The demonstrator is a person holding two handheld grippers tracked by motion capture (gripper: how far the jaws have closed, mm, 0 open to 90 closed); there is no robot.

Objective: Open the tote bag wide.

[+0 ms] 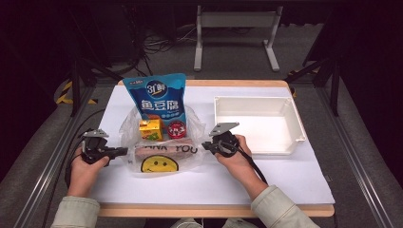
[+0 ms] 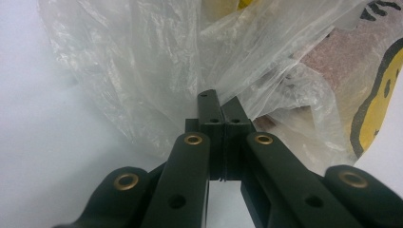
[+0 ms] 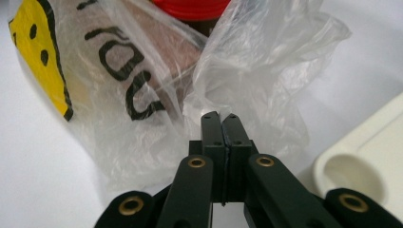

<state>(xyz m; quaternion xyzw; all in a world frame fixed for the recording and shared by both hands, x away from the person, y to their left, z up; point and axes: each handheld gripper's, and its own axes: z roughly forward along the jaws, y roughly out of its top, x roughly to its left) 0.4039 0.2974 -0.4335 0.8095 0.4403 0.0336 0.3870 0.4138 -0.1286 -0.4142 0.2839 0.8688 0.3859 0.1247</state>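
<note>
Two sets of fingers are mine here, one at each side of a clear plastic bag (image 1: 159, 142) that sits near the middle of the white counter (image 1: 285, 180). My left gripper (image 1: 124, 151) lies low at the bag's left edge; in the left gripper view its fingers (image 2: 210, 107) are pressed together with the tips right at a fold of the crinkled film, though I cannot tell whether any plastic is pinched between them. My right gripper (image 1: 205, 145) meets the bag's right edge the same way, its fingers (image 3: 211, 124) closed flat against each other with the tips at the bunched plastic, and again I cannot tell if film is caught.

The bag carries a yellow smiley face (image 1: 158, 164) and black lettering. Inside it stand a tall blue pouch (image 1: 156, 95), a small yellow carton (image 1: 150, 129) and a red-lidded jar (image 1: 177, 128), with a brownish block (image 1: 164, 149) lying across the front. An empty white tray (image 1: 298, 124) rests on the counter just right of my right hand (image 1: 236, 156).
</note>
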